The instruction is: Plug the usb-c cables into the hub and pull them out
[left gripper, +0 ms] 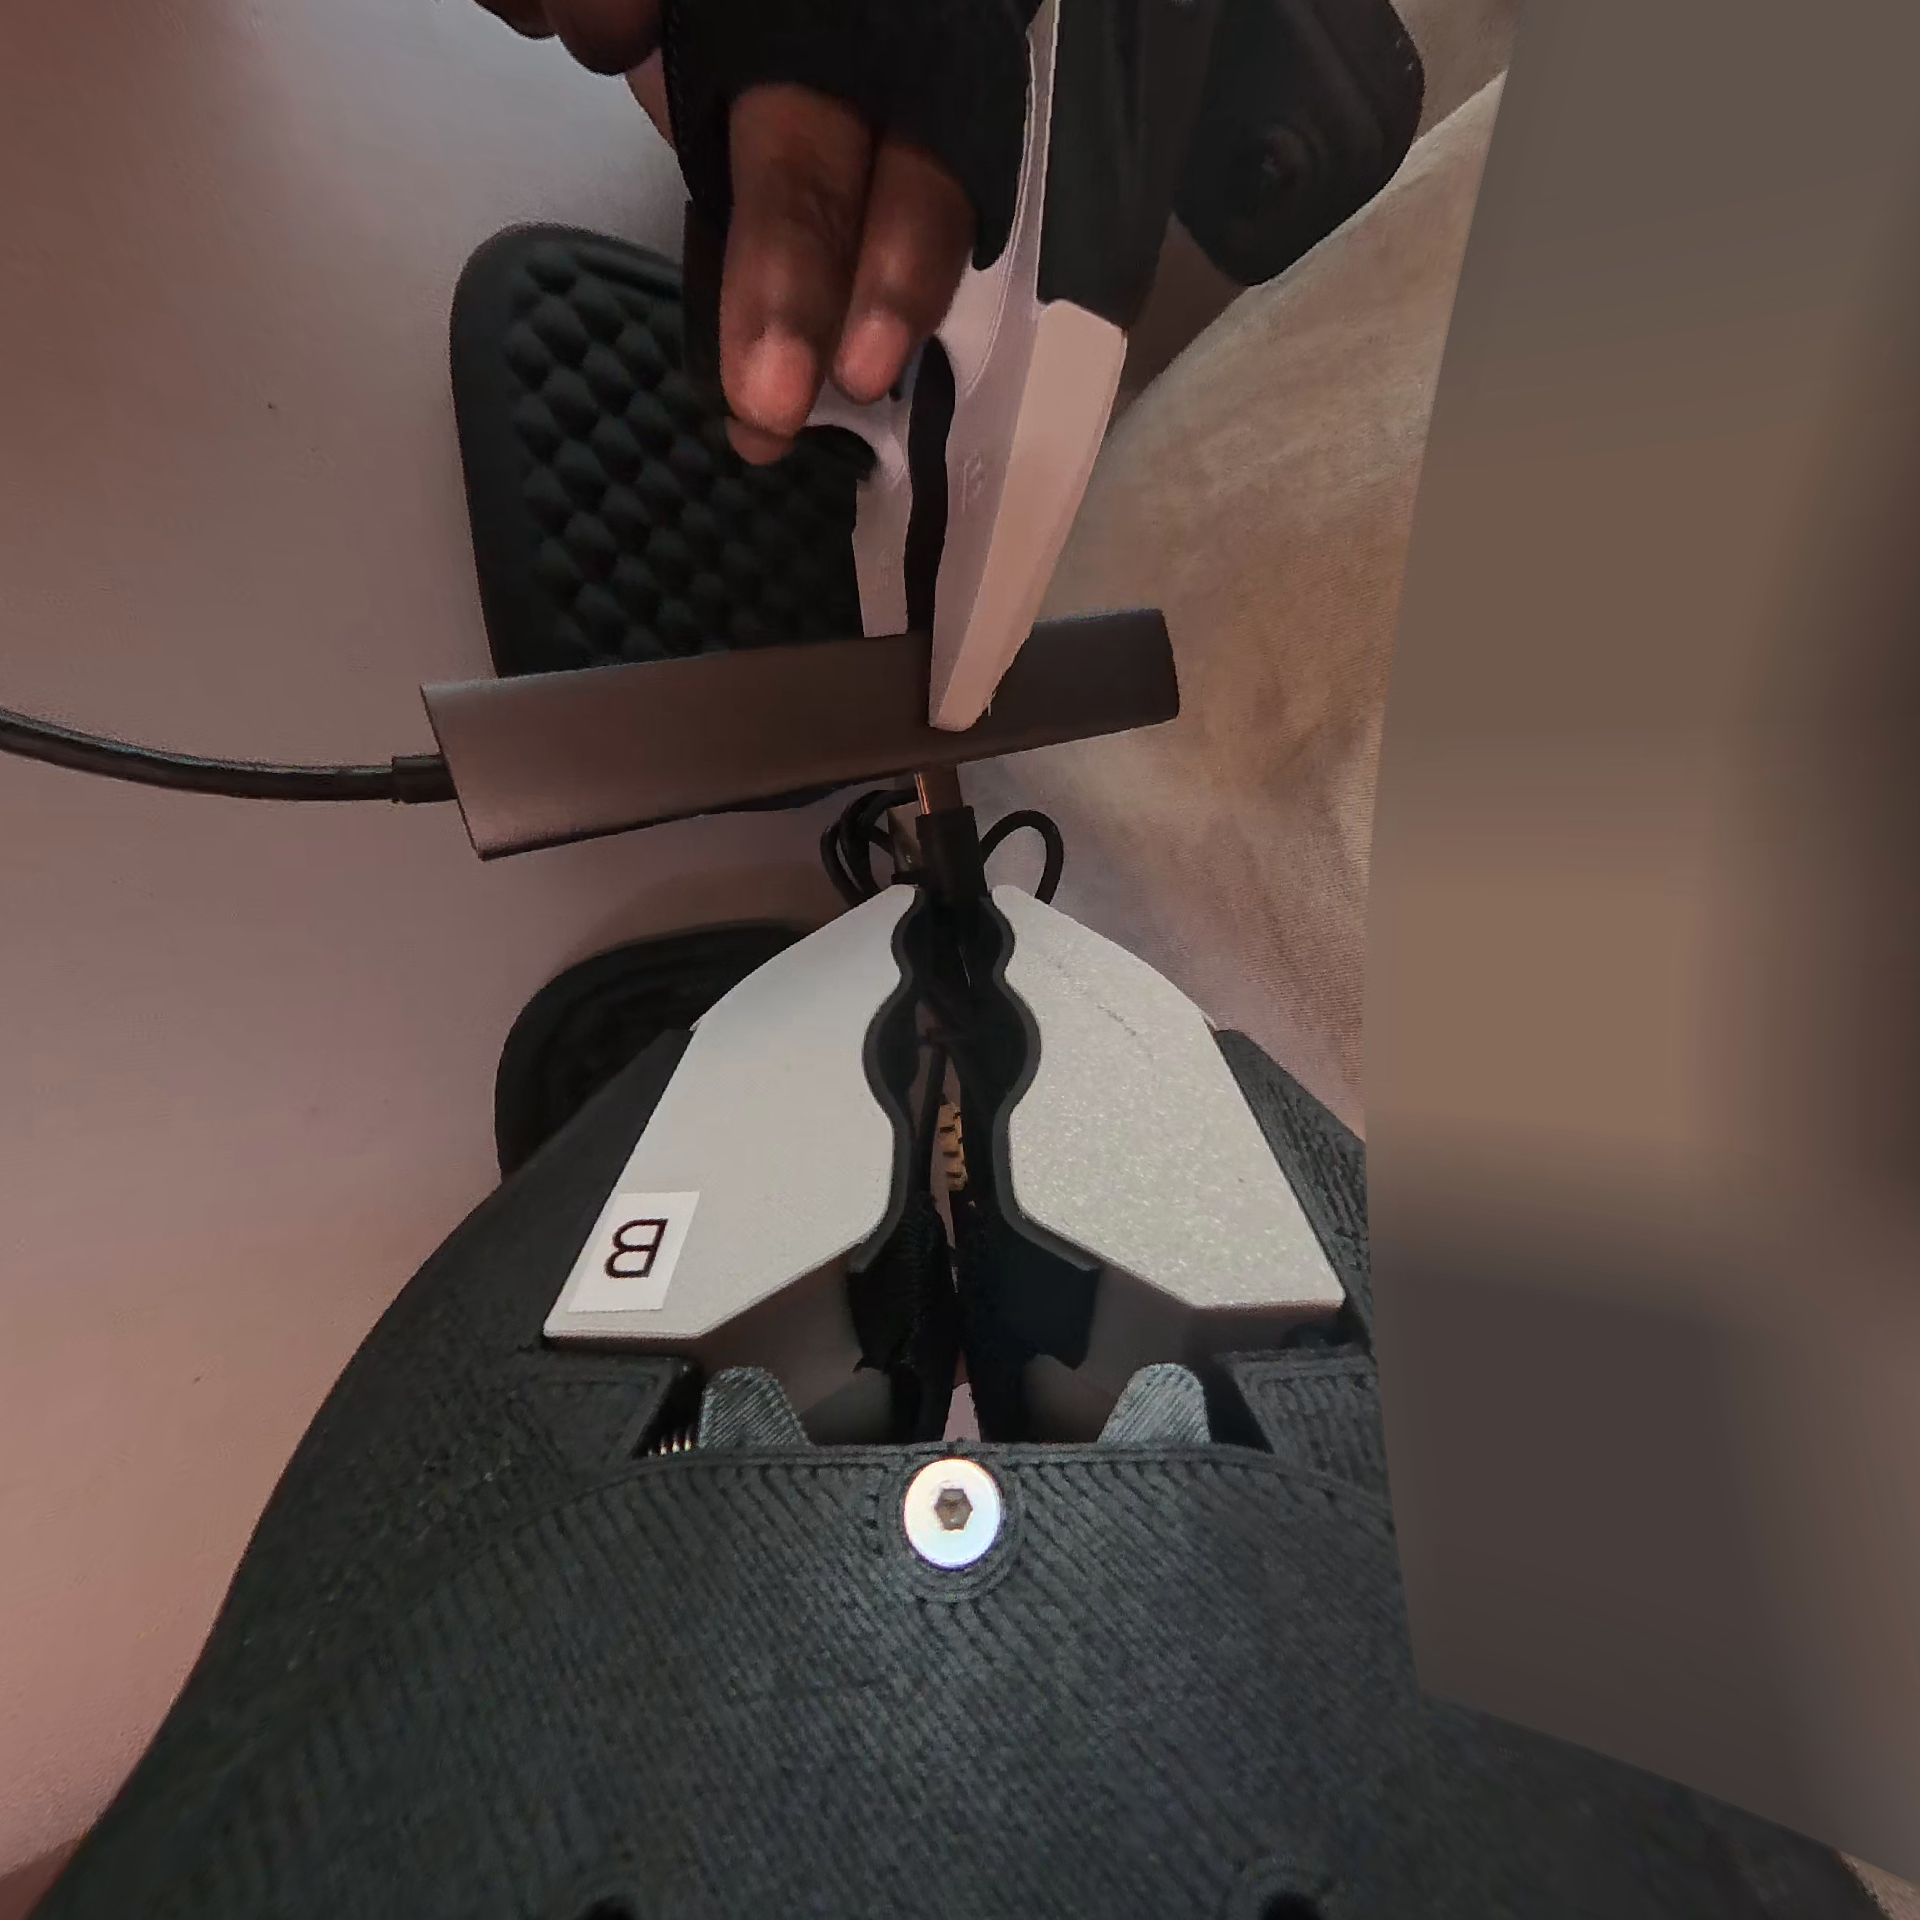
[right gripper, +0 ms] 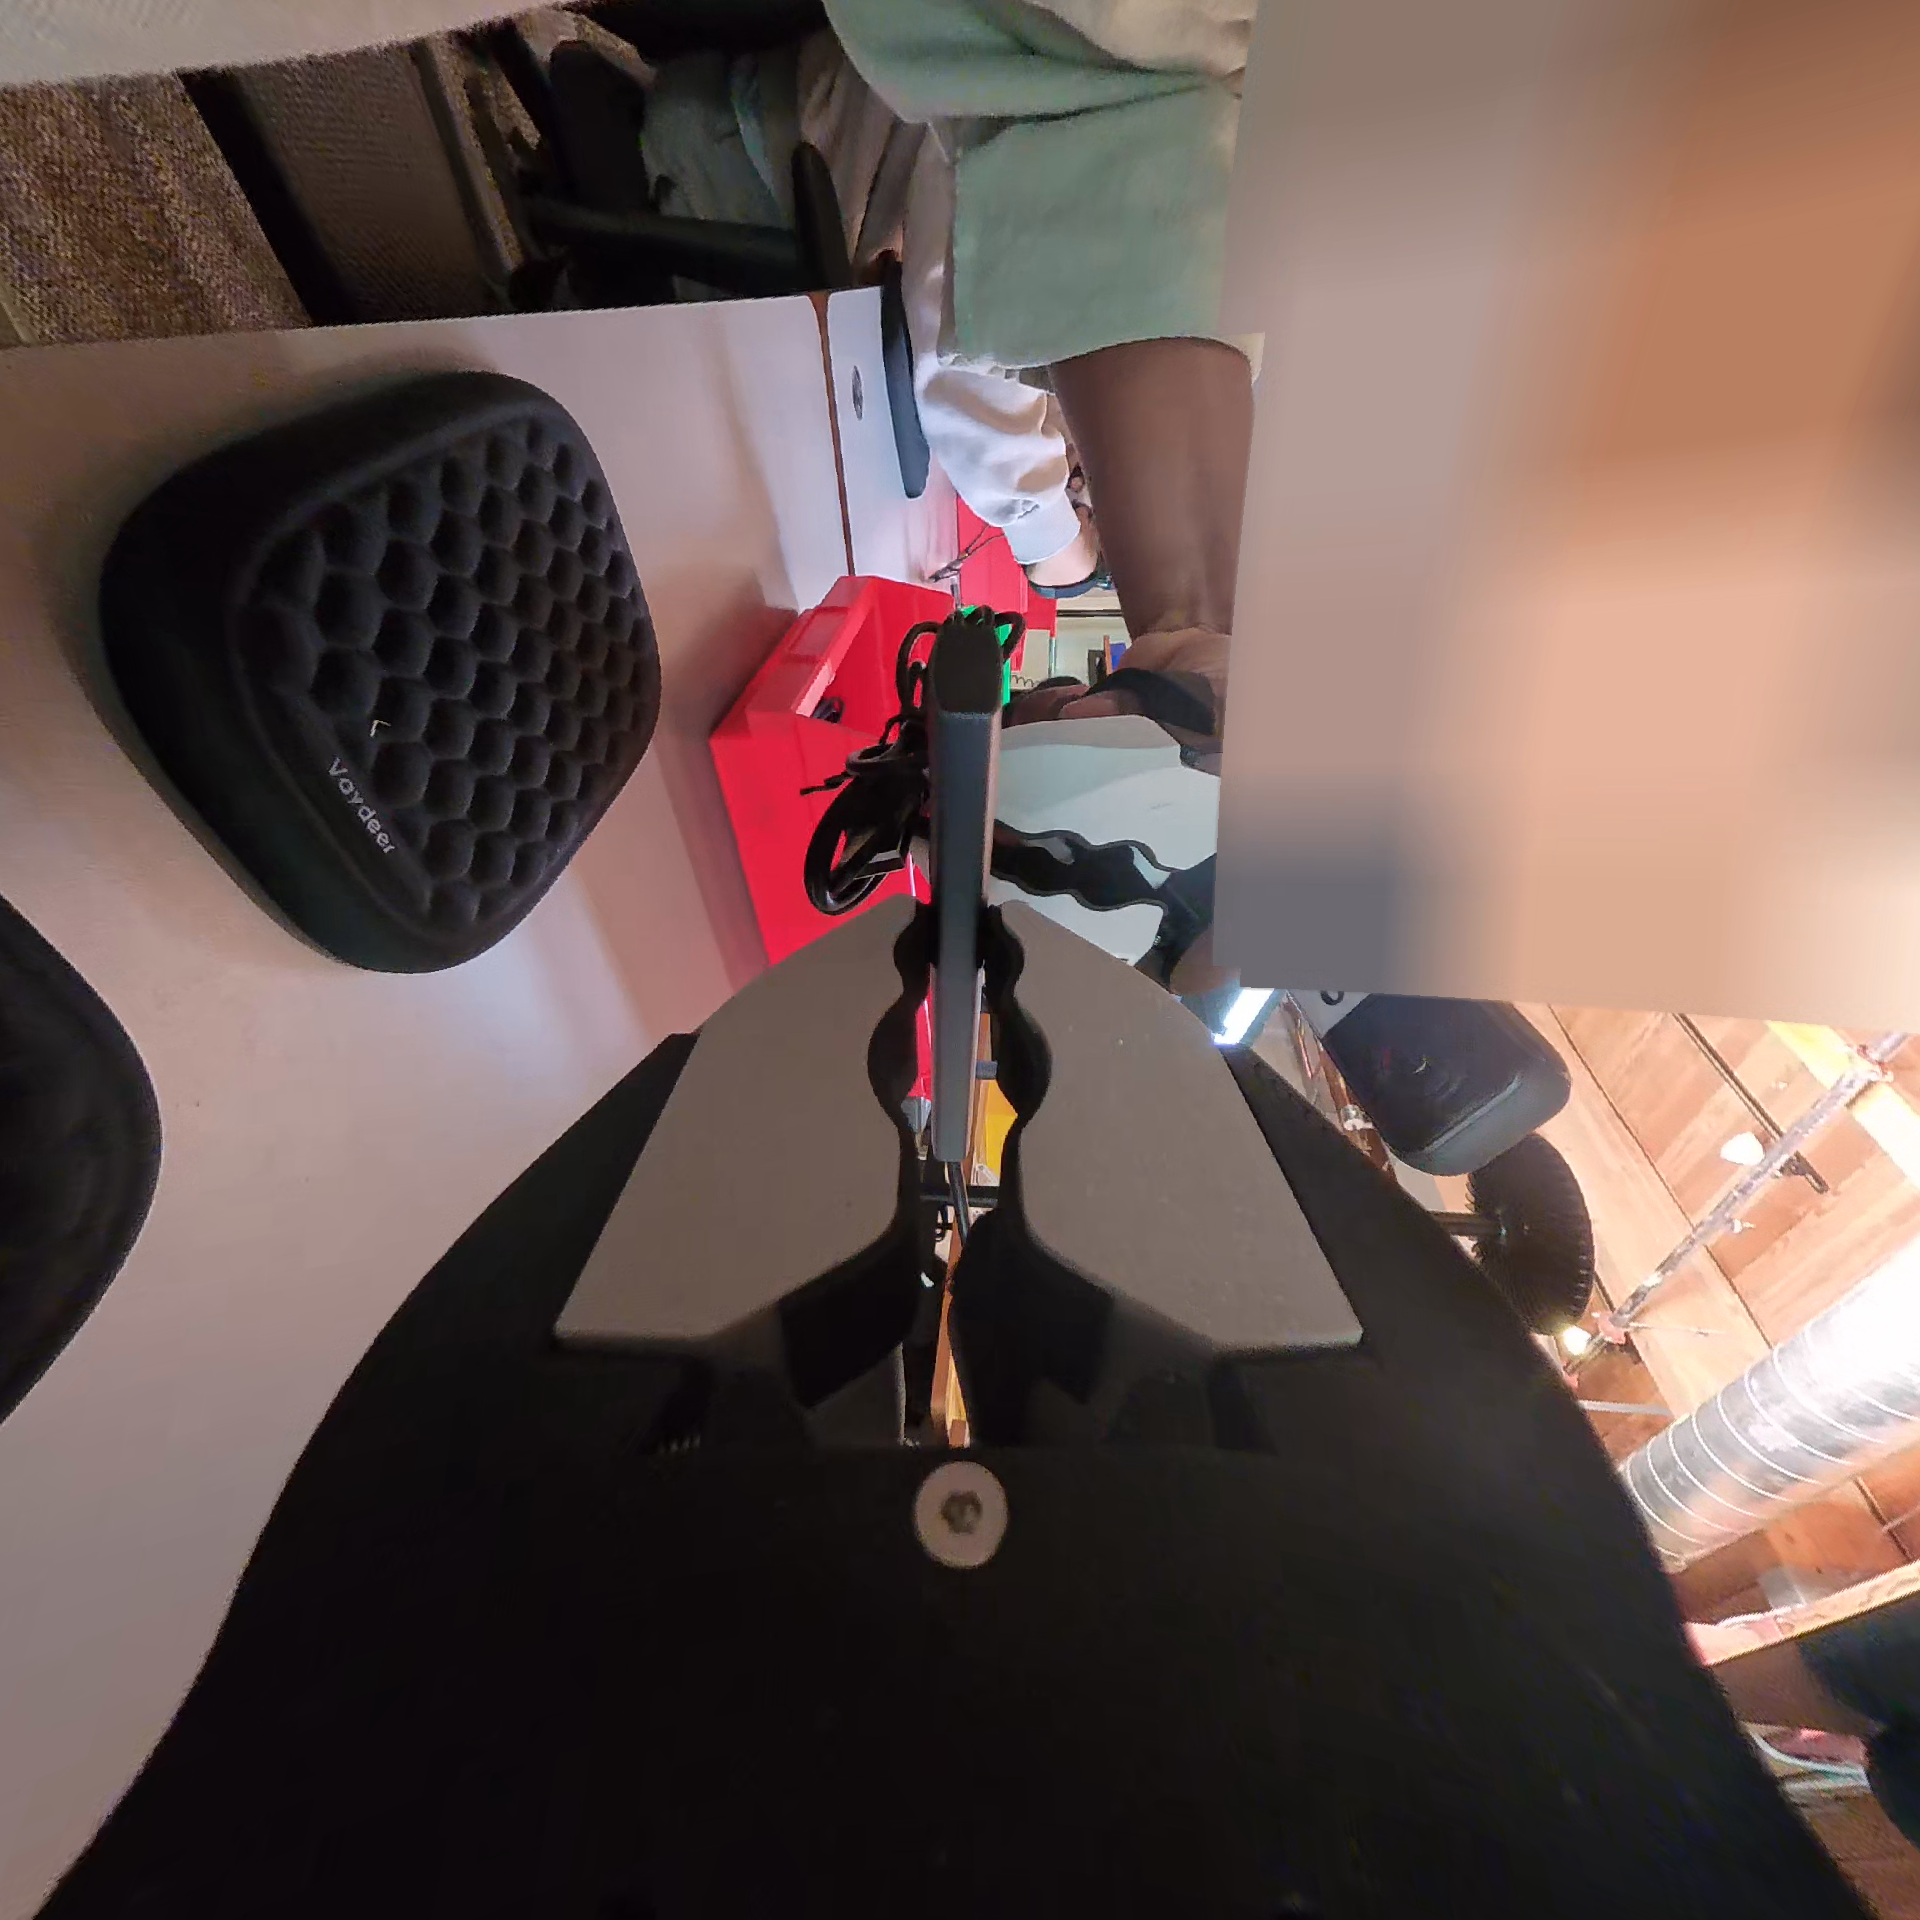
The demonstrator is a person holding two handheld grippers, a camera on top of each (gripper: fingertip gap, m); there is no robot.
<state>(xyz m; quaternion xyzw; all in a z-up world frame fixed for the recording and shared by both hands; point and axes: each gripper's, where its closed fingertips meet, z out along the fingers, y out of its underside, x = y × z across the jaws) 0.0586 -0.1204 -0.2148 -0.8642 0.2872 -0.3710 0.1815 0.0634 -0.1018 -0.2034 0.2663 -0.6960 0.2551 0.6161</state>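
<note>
The dark grey hub point(left gripper: 727, 727) is held in the air, clamped between the white fingers of my right gripper point(left gripper: 925, 665), which comes in from above. My left gripper point(left gripper: 951, 894) is shut on the black usb-c cable plug point(left gripper: 940, 831). The plug's metal tip sits at the hub's near edge and part of it shows. The rest of that cable point(left gripper: 1023, 842) is looped behind my fingertips. In the right wrist view my right gripper point(right gripper: 956, 909) grips the hub point(right gripper: 958, 810) edge-on, with the left gripper point(right gripper: 1013, 836) and the coiled cable point(right gripper: 862, 831) beside it.
The hub's own cable point(left gripper: 156, 769) runs off to the left. A black dimpled pad point(right gripper: 384, 665) lies on the white table point(right gripper: 312, 1091), with another black pad point(right gripper: 52, 1143) at the left edge. A red box point(right gripper: 790, 748) stands beyond. A gloved hand point(left gripper: 810, 260) holds the right gripper. My two grippers' fingertips are within a few centimetres of each other.
</note>
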